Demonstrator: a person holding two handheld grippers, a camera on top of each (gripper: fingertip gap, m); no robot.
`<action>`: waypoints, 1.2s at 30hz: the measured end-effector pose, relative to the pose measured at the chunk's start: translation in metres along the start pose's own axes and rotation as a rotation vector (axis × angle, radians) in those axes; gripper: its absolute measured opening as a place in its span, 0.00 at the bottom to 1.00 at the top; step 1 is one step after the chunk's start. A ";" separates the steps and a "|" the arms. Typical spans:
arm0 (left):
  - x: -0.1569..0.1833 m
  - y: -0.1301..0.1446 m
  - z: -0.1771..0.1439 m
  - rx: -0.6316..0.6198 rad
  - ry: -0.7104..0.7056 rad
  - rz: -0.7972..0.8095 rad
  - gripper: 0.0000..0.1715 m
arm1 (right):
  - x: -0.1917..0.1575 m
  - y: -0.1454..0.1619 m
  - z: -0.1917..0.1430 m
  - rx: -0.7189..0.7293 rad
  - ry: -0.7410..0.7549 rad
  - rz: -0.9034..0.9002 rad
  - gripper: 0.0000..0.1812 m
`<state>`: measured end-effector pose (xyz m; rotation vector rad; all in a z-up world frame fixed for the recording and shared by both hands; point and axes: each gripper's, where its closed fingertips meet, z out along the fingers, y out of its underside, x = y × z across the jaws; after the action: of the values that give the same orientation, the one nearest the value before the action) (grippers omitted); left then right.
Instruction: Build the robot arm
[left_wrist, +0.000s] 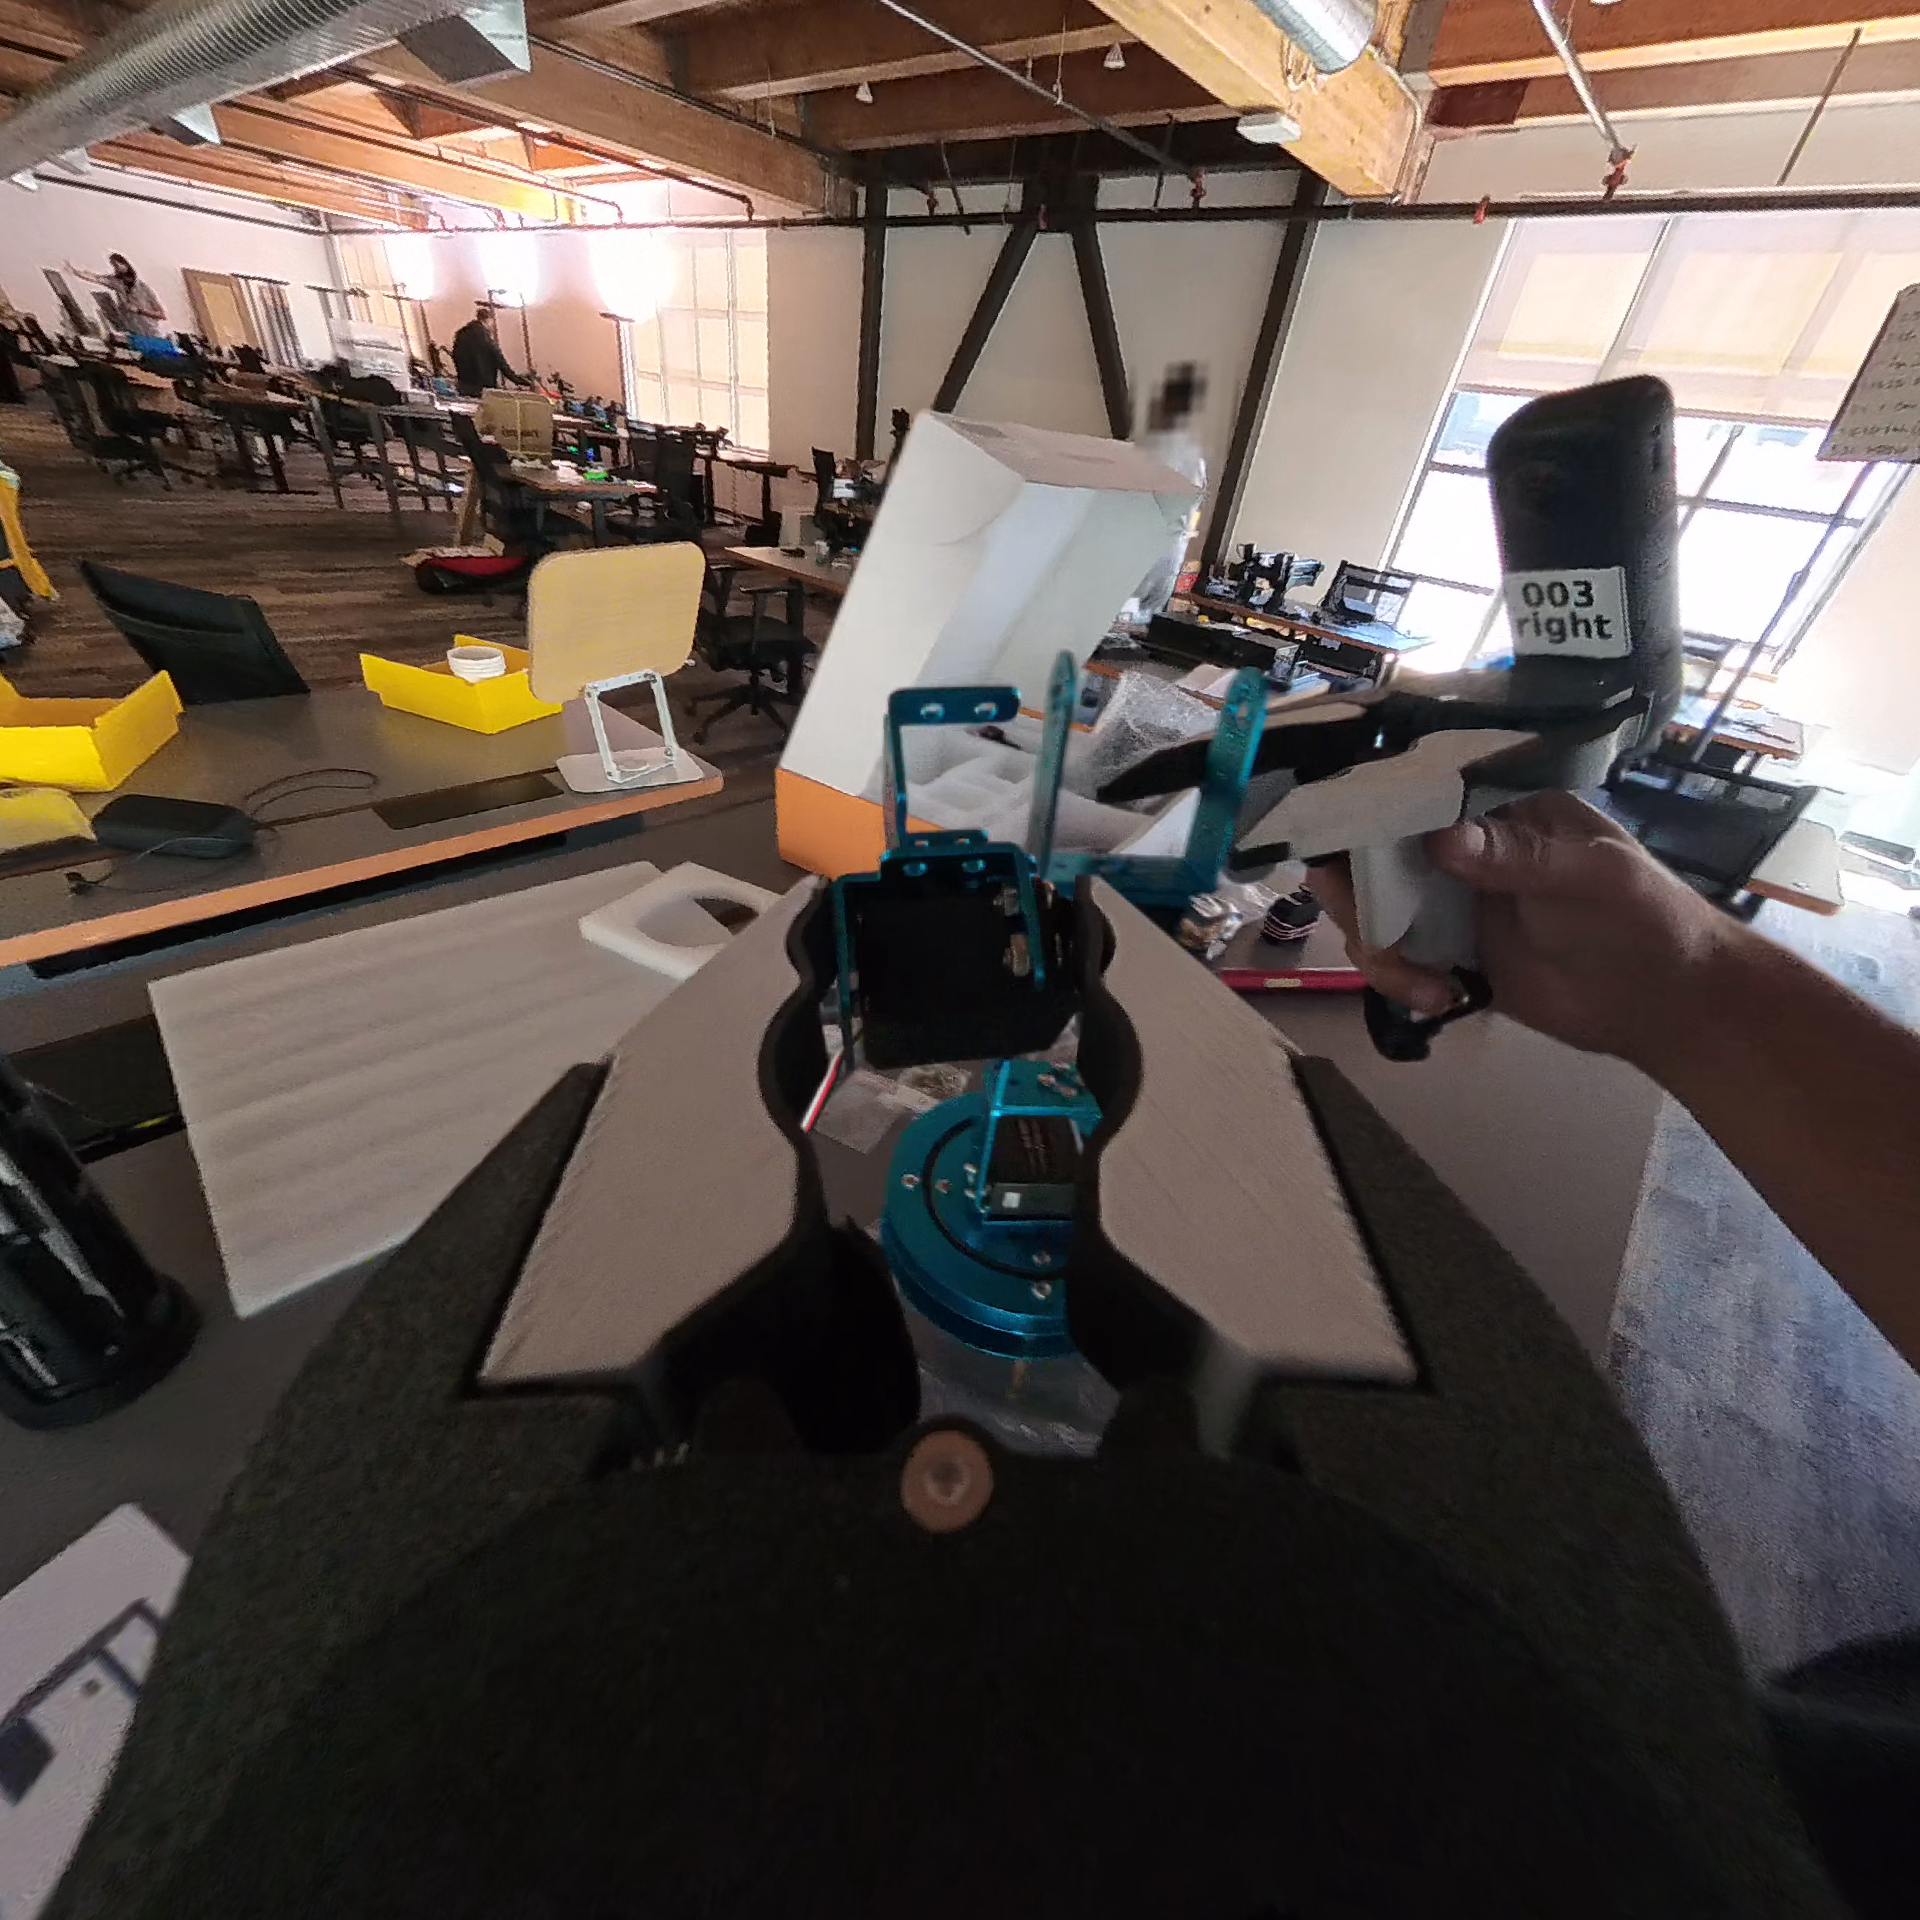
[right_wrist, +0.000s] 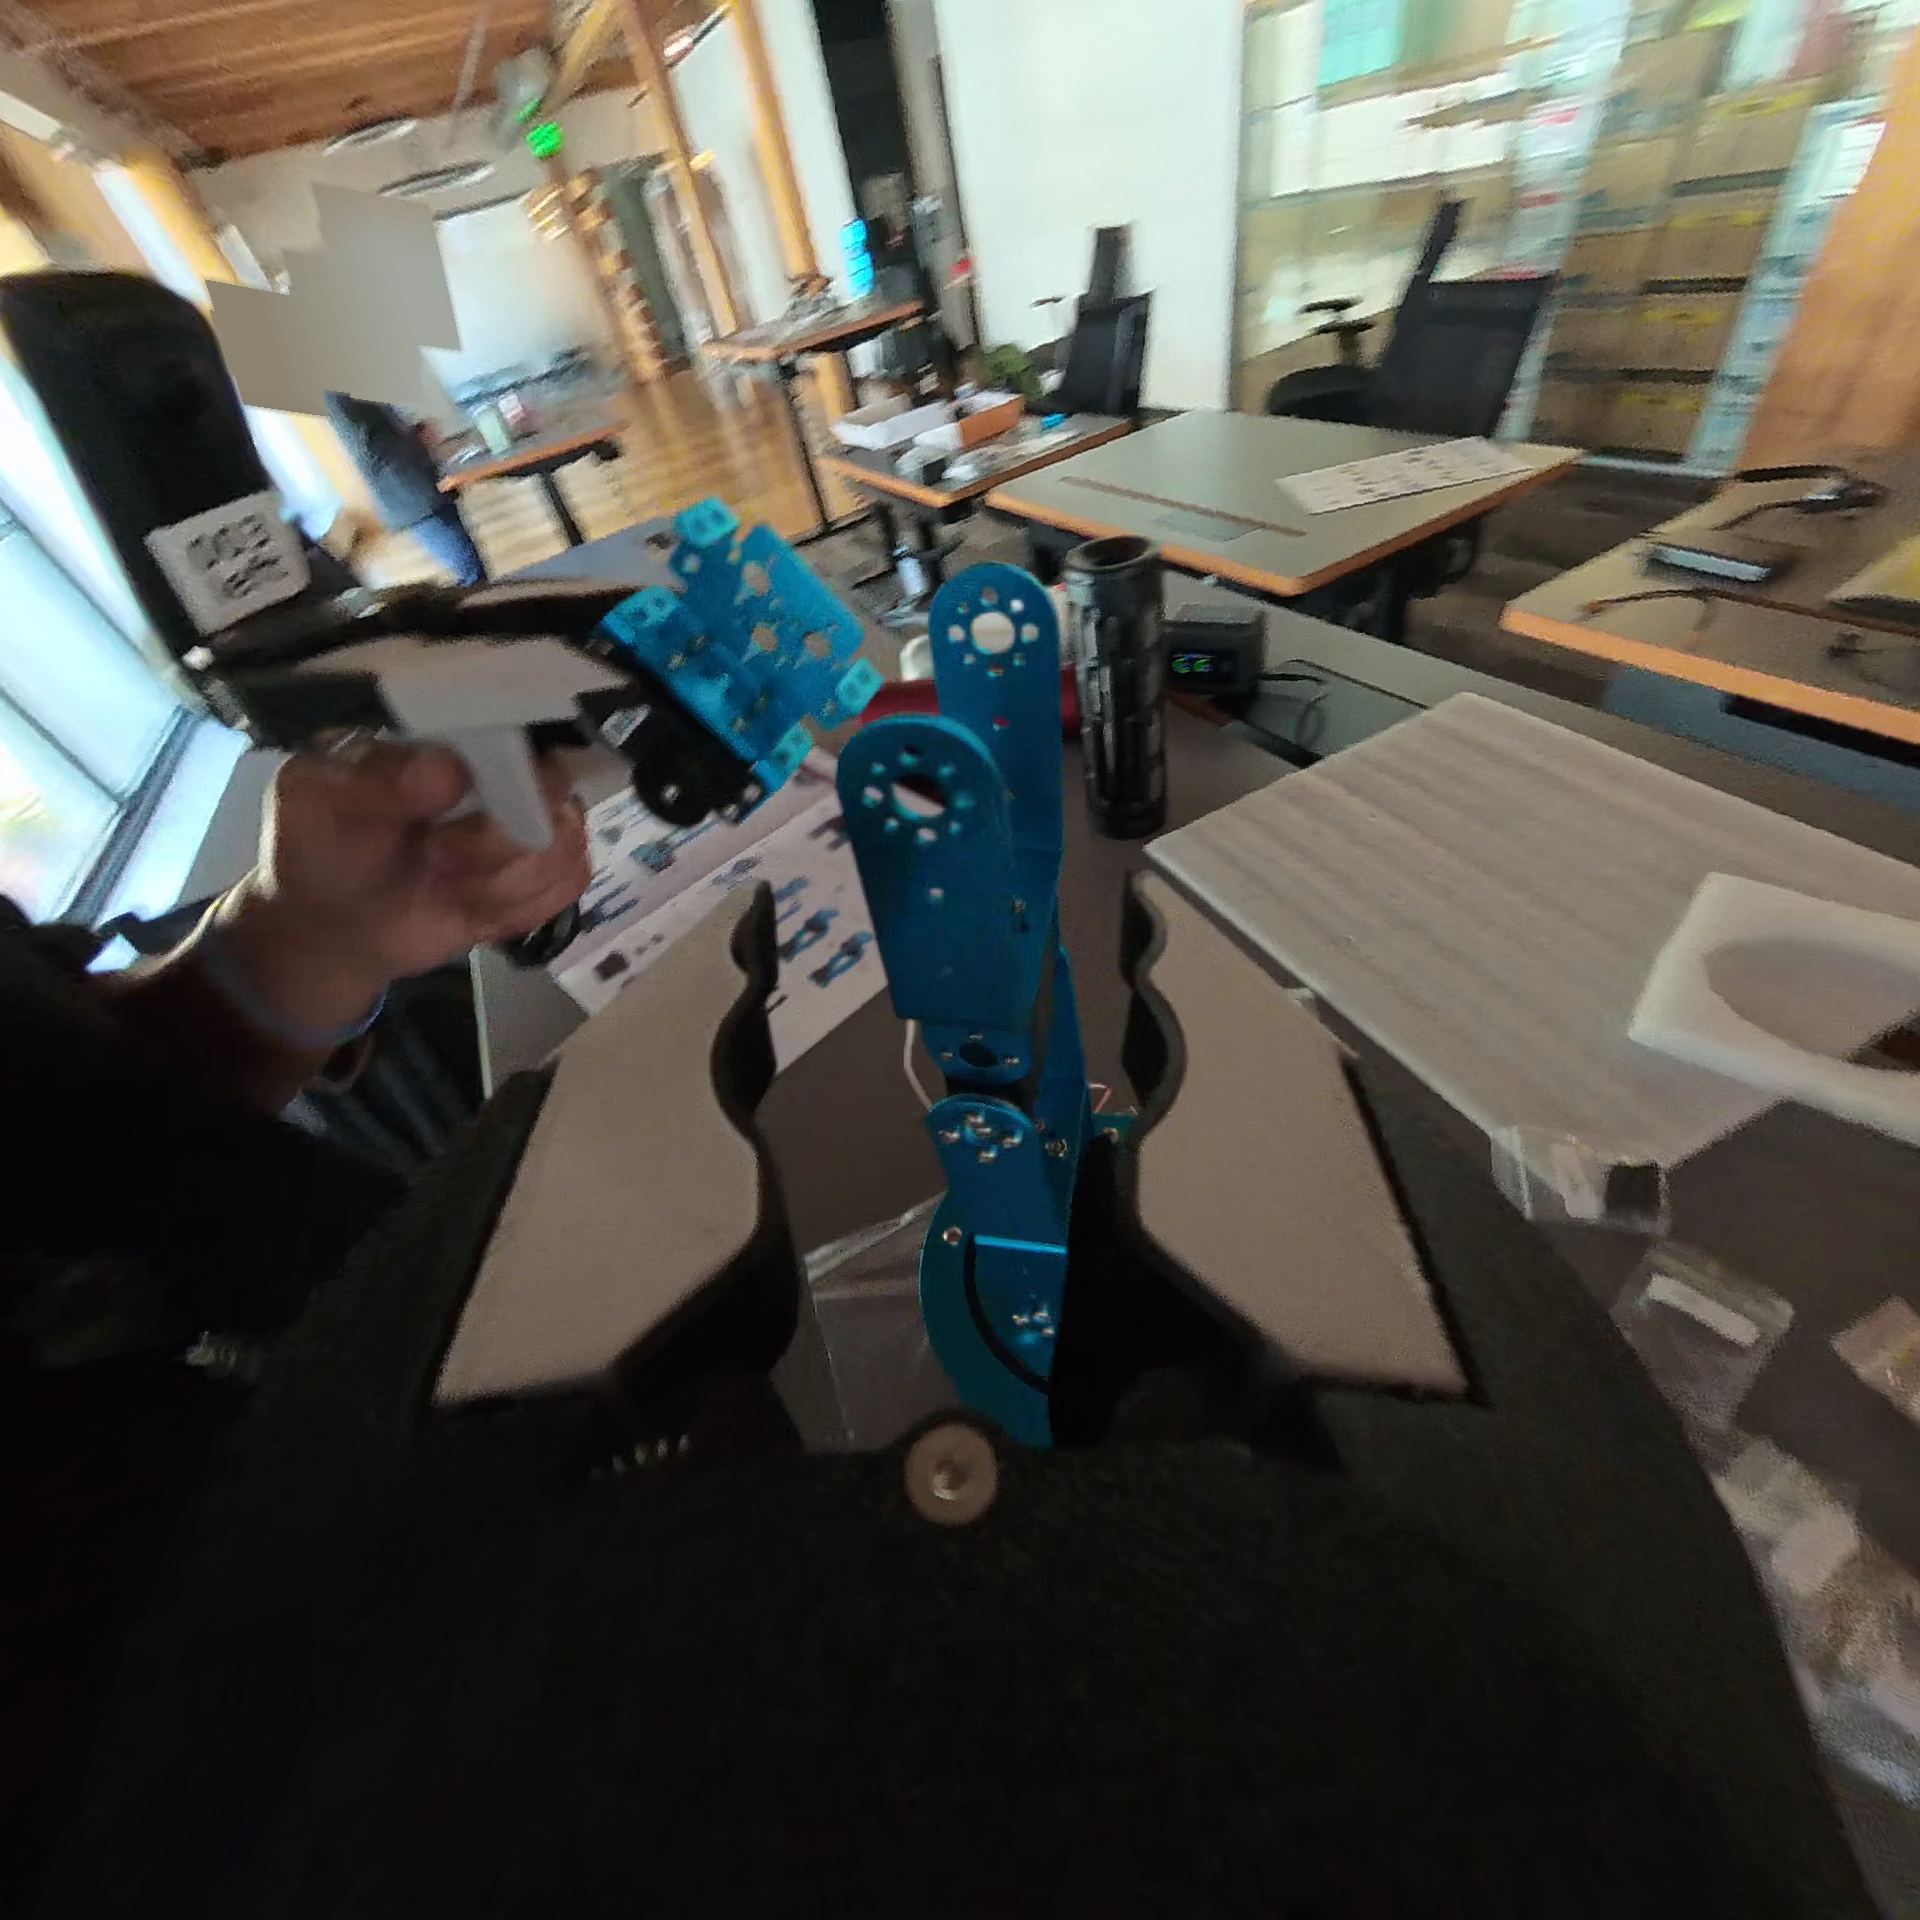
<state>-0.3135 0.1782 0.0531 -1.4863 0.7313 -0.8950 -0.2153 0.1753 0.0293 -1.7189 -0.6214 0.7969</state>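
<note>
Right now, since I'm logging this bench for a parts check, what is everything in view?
black servo in a blue metal bracket: one, black and blue, in the air, clamped in the left claw
blue metal U-bracket: one, blue, upright between the right claw's fingers; grip unclear
blue round metal base: one, blue, on the grey table
white foam sheet: one, white, same table
white cardboard box with an orange bottom: one, open, behind
yellow plastic trays: two, yellow, far desk
left claw: one, grey and black
right claw: one, grey and black
hands: two, on the handles
</note>
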 end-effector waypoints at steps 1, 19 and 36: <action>0.007 0.002 -0.002 -0.003 0.014 -0.002 0.26 | -0.002 -0.001 -0.003 0.031 0.057 0.004 0.38; 0.118 0.005 -0.001 0.177 0.134 0.687 0.26 | -0.109 0.002 0.001 0.275 -0.338 0.534 0.39; 0.038 -0.032 -0.002 0.077 0.428 0.193 0.32 | -0.097 -0.109 0.016 -0.084 -0.196 0.008 0.38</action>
<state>-0.2975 0.1488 0.0899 -1.1433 1.1198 -1.0911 -0.2912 0.1427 0.1506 -1.7322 -0.7902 0.9646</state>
